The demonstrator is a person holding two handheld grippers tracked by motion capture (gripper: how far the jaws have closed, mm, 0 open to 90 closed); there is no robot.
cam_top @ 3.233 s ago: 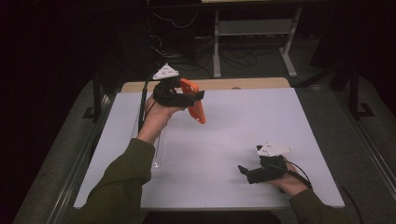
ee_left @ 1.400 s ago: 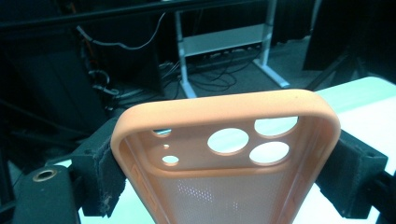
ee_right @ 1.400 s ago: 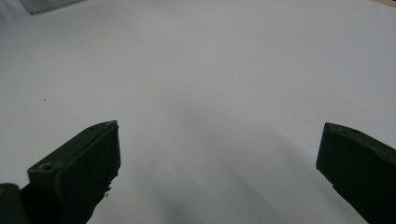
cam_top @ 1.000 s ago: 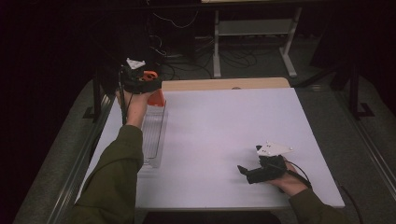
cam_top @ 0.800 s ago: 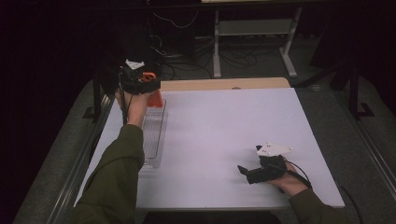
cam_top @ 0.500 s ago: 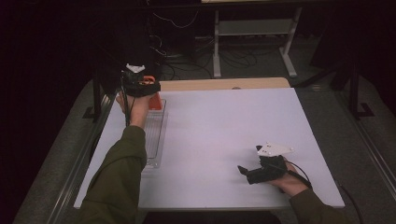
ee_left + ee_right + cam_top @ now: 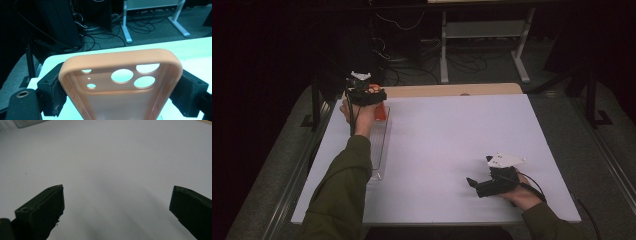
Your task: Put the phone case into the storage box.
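Left gripper point(image 7: 373, 98): at about 10 o'clock on the table in the high view, at the far-left corner, clamped on the orange phone case point(image 7: 120, 82).
Grip: in the left gripper view the two black jaws press the case's long side edges from either side, pads touching its rim.
Phone case: hollow side faces the camera, camera-hole end away from the hand, toward 12 o'clock in that view; its lower end runs off the bottom edge.
Case on the table: in the high view a bit of orange point(image 7: 381, 112) shows just under the gripper, over the far end of a clear tray point(image 7: 379, 145); whether it touches the tray cannot be told.
Right gripper point(image 7: 472, 184): at about 5 o'clock on the table point(image 7: 452, 130), low over the white top, well apart from the case.
Right jaws: spread wide in the right gripper view, bare white surface between them.
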